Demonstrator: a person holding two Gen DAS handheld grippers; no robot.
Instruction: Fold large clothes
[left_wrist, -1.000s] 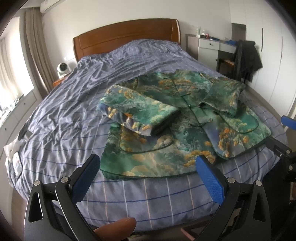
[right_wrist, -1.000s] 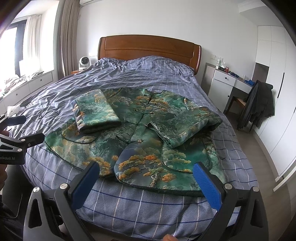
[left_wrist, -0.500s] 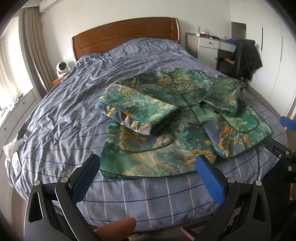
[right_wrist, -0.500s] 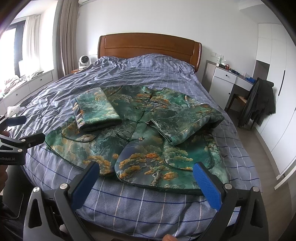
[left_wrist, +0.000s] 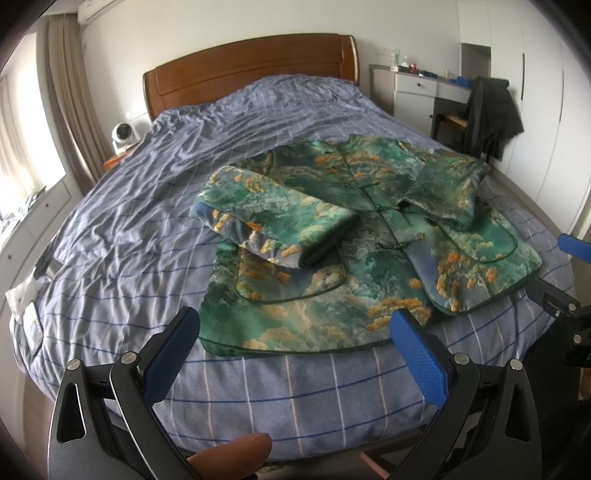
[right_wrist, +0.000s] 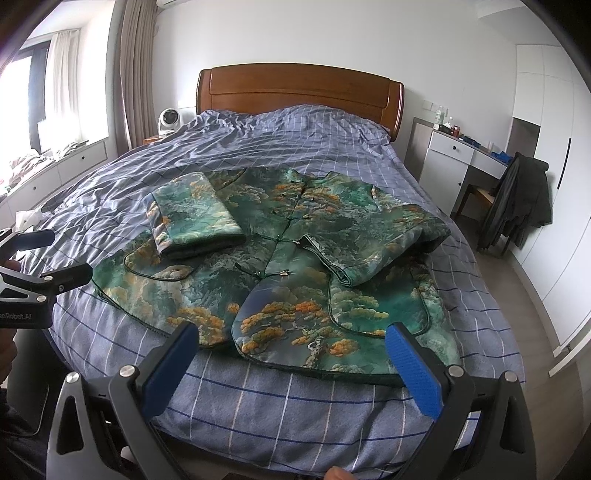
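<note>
A green jacket with orange tree print (left_wrist: 369, 266) lies front up on the bed, both sleeves folded in over its body; it also shows in the right wrist view (right_wrist: 288, 266). My left gripper (left_wrist: 295, 332) is open and empty, just short of the jacket's hem at its left part. My right gripper (right_wrist: 291, 347) is open and empty, over the hem at its right part. The left sleeve (left_wrist: 273, 225) and right sleeve (right_wrist: 380, 243) lie as thick folds on top.
The bed (left_wrist: 129, 229) has a wrinkled blue checked cover and a wooden headboard (right_wrist: 299, 88). A white fan (right_wrist: 169, 120) stands at the far left. A white desk (right_wrist: 461, 162) and a chair with a dark coat (right_wrist: 517, 199) stand at the right.
Both grippers have moved a little forward toward the jacket's hem. The jacket has not moved.
</note>
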